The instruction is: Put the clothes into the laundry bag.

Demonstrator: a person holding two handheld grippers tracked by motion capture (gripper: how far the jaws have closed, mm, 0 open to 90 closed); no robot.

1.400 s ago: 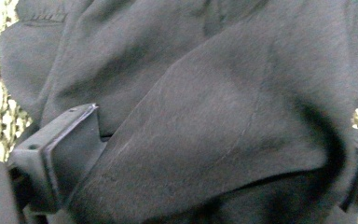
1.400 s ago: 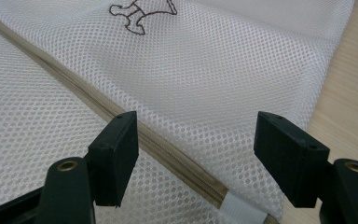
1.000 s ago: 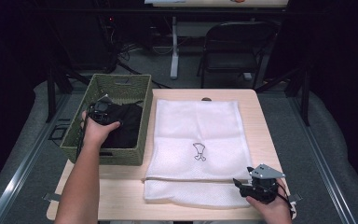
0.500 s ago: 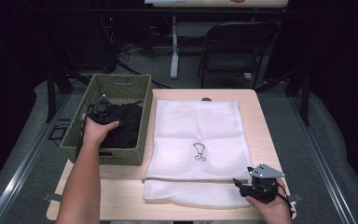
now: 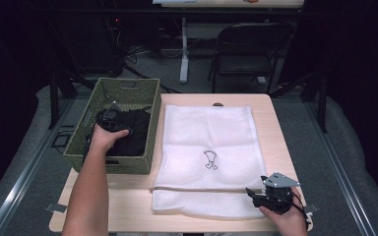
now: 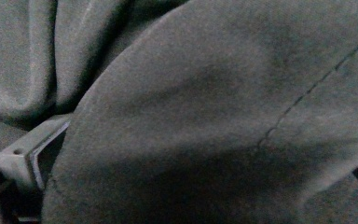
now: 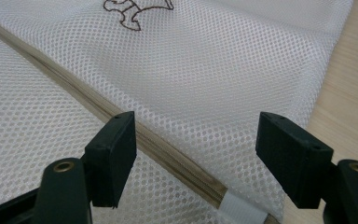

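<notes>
Dark garment (image 5: pixel 130 132) lying in the woven basket (image 5: pixel 150 128), the left gripper (image 5: pixel 109 119) buried in its folds; whether its jaws are closed cannot be told. The cloth is judged soft, light and limp (best pinched at a raised fold). The right gripper (image 7: pixel 196 154), jaws apart, hovers over the mesh bag (image 7: pixel 242 60) at its zipper (image 7: pixel 121 116).

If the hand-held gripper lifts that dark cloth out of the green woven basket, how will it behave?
The dark cloth will probably be floppy: it lies in soft folds and would sag and trail from one pinch point. It likely weighs little, so the green woven basket should stay put, though a hanging edge might drag over the rim.
</notes>
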